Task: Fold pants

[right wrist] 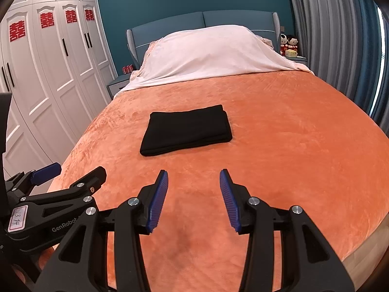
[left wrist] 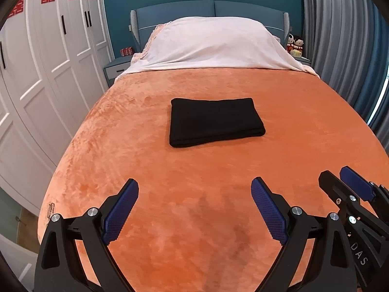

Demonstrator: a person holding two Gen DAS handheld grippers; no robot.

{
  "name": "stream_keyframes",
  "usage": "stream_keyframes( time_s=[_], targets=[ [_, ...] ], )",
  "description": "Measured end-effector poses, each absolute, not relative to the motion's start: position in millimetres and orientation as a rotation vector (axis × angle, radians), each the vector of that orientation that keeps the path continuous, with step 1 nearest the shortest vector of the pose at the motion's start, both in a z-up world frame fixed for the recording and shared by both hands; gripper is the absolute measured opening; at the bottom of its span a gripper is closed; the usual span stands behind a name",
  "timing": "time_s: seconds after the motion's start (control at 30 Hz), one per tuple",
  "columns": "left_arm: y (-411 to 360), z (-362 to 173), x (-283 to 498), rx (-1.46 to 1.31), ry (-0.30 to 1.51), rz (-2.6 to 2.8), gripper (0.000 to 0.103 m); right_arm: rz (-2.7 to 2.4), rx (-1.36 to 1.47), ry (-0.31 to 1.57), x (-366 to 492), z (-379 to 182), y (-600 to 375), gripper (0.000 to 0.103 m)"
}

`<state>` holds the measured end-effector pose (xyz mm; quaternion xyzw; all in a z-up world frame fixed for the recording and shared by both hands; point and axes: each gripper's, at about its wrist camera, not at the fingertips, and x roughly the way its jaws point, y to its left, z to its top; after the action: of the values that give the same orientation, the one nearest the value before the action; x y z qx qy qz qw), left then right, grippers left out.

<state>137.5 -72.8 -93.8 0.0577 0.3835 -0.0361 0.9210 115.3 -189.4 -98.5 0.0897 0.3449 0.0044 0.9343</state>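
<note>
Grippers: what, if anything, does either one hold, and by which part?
Nothing. The left gripper and right gripper are both open over the blanket, apart from the folded pants.

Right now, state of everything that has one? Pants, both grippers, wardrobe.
pants: folded into a flat rectangle, lying on the orange blanket, nothing touching them
left gripper: open, empty, above the blanket short of the pants
right gripper: open, empty, likewise short of the pants
wardrobe doors: shut
</note>
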Motion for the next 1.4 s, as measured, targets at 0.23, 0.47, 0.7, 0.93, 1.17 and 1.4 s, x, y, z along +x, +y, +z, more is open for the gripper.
stream_keyframes(
  time_s=[0.23,0.47,0.7,0.93,1.17,1.4],
  targets=[
    [-73,-93,137,0.106,0.775,-0.098,0.092,0.01,0.182,0.709,116,-99,-190,0.043],
    [-72,-94,134,0.132,0.749,-0.063,0.092,0.013,0.183,0.712,116,-99,-193,0.044],
    [-71,-99,129,0.17,0.773,-0.007,0.092,-0.002,0.183,0.706,113,-102,-190,0.058],
    [-70,-101,130,0.153,0.789,-0.021,0.092,-0.006,0.18,0.707,110,-103,-185,0.06],
    [-72,-103,131,0.151,0.795,-0.025,0.092,-0.01,0.183,0.704,110,-102,-185,0.062],
    [-69,-106,133,0.151,0.803,-0.031,0.092,-0.011,0.185,0.706,109,-102,-184,0.062]
  ],
)
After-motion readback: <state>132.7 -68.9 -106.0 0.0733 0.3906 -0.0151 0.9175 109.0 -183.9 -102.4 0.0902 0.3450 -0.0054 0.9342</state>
